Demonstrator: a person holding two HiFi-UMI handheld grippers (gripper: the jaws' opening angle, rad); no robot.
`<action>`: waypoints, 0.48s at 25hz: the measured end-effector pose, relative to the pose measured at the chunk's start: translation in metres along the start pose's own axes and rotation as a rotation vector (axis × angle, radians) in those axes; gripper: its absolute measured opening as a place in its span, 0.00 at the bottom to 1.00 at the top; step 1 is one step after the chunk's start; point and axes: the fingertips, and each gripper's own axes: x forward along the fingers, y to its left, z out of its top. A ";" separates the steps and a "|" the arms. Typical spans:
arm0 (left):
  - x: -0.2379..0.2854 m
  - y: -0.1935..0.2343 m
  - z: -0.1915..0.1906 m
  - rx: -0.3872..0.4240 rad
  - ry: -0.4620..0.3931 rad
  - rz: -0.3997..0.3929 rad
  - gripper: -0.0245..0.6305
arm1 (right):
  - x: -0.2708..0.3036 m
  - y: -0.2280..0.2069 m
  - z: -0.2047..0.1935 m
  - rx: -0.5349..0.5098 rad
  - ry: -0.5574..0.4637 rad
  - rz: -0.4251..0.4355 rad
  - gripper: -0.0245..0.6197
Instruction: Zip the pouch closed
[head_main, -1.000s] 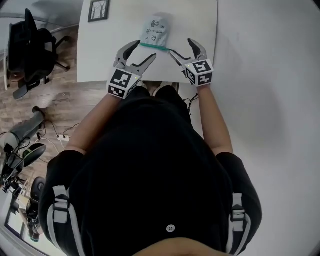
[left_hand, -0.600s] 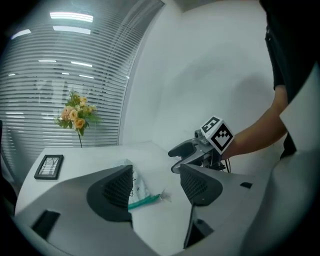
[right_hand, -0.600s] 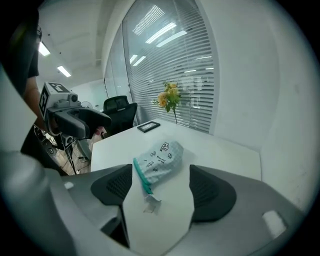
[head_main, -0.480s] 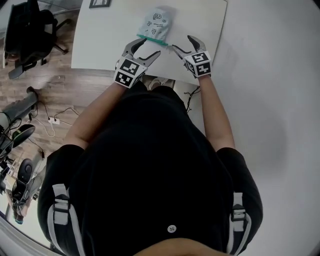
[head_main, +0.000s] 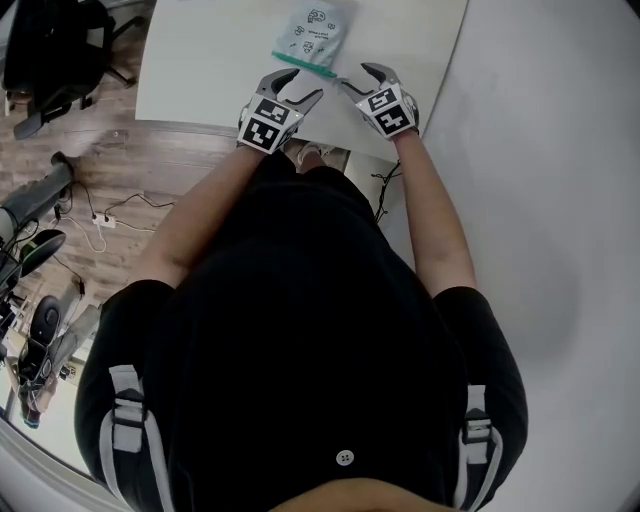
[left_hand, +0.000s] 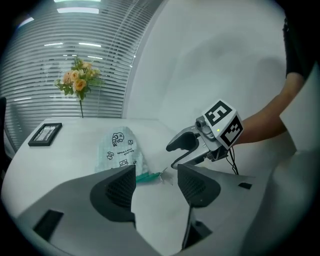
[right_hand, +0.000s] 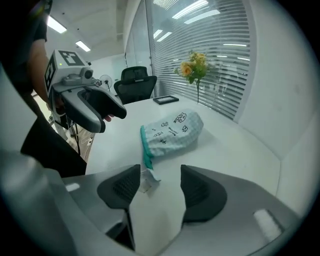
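Right gripper view: my right tool (right_hand: 160, 174), closing but not yet clenched, straddles the flimsy pull tab (right_hand: 146, 181); my left tool (left_hand: 156, 171), likewise, brackets the soft pouch (left_hand: 119, 149) at its zip end.

Soft printed cloth pouch (head_main: 312, 32), smooth matt white table (head_main: 200, 60), matt grey plastic fingers (left_hand: 120, 192)

A white table (head_main: 200, 60) carries a pale-green printed zip pouch (head_main: 312, 35); a dark picture frame (left_hand: 45, 134) lies well to the pouch's left.
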 end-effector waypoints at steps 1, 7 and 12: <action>0.003 0.000 -0.003 -0.007 0.010 0.002 0.44 | 0.003 0.002 -0.002 -0.017 0.015 0.009 0.44; 0.021 0.004 -0.017 -0.033 0.070 0.008 0.43 | 0.025 0.007 -0.014 -0.110 0.092 0.041 0.36; 0.028 0.008 -0.028 -0.044 0.104 0.005 0.41 | 0.041 0.011 -0.022 -0.166 0.150 0.068 0.31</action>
